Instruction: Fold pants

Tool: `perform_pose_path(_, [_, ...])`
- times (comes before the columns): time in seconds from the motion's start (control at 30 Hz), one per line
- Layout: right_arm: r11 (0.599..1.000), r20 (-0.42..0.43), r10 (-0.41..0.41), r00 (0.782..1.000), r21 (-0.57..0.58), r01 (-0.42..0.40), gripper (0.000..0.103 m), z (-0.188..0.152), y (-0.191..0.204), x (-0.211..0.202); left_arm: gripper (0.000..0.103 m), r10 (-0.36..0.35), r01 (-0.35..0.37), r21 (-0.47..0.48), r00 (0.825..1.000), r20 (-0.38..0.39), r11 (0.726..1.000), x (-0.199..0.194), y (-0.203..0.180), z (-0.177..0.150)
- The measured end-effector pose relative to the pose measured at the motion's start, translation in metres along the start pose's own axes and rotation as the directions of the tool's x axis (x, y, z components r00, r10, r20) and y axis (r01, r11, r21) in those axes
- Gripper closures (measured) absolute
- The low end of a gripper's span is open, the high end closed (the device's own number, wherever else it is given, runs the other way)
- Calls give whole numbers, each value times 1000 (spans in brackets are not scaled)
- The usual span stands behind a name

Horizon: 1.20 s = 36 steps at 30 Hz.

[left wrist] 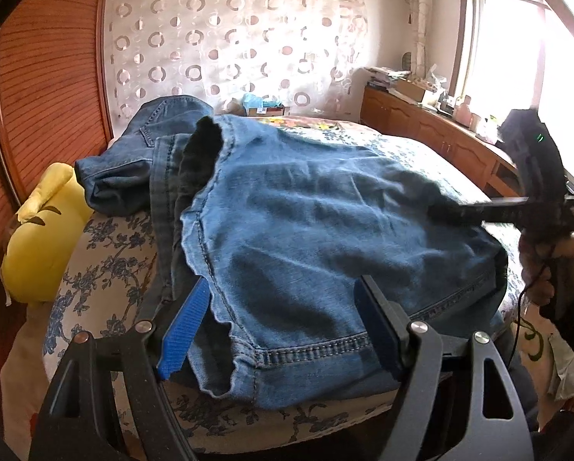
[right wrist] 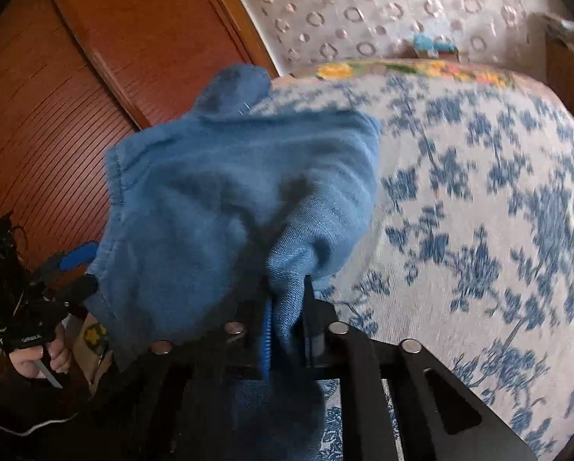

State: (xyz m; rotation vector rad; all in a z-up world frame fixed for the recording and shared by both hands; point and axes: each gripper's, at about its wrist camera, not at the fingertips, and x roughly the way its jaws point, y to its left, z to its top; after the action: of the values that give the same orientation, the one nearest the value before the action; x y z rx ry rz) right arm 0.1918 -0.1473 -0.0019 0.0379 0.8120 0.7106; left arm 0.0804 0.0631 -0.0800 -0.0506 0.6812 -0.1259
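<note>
Right wrist view showed our right gripper (right wrist: 287, 315) with fingers pinched on a bunch of the jeans (right wrist: 241, 192) lying on the floral bed (right wrist: 479, 192), our left gripper (left wrist: 283, 326) spread wide at the hem, so we judged a fold midway, needing the left to grasp next

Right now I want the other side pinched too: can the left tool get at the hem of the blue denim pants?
Probably yes: the left tool is open, its fingers straddling the blue denim pants' stitched hem, nothing between.
</note>
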Motion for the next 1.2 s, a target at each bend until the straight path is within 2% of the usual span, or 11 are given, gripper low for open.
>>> perform_pose_path(0.13, [999, 114, -30, 993, -38, 35, 95, 12, 4, -32, 25, -3, 3, 8, 1000, 9, 1000, -1, -3, 5])
perform_pose_path(0.23, [993, 160, -95, 983, -47, 104, 95, 20, -1, -58, 25, -11, 11, 14, 1000, 18, 1000, -4, -5, 10])
perform_pose_path(0.3, [984, 173, -168, 971, -26, 175, 95, 21, -18, -77, 25, -19, 19, 19, 1000, 24, 1000, -4, -9, 13])
perform_pose_path(0.37, [970, 147, -242, 959, 0, 244, 95, 15, -40, -88, 25, -32, 31, 27, 999, 30, 999, -4, -14, 17])
perform_pose_path(0.47, [941, 63, -336, 940, 60, 332, 94, -4, -87, -88, 25, -55, 54, 38, 998, 29, 998, -1, -23, 23])
perform_pose_path(0.6, [936, -1, -339, 941, 103, 337, 87, -28, -123, -80, 25, -87, 85, 60, 996, 23, 995, 6, -42, 29])
perform_pose_path(0.63, [929, -3, -358, 934, 104, 356, 81, -32, -127, -82, 25, -94, 93, 67, 995, 21, 993, 8, -46, 30])
perform_pose_path(0.67, [922, -1, -373, 928, 108, 371, 71, -36, -131, -83, 25, -102, 100, 76, 995, 20, 992, 9, -52, 32])
perform_pose_path(0.73, [927, -12, -358, 934, 116, 356, 60, -43, -131, -81, 25, -123, 120, 91, 992, 19, 989, 10, -63, 36])
perform_pose_path(0.97, [952, 21, -277, 961, 140, 271, 53, -66, -144, -92, 25, -182, 182, 116, 983, -14, 976, 31, -104, 48])
perform_pose_path(1.2, [956, 12, -257, 966, 151, 253, 52, -84, -155, -108, 25, -207, 217, 147, 975, -82, 965, 56, -137, 40])
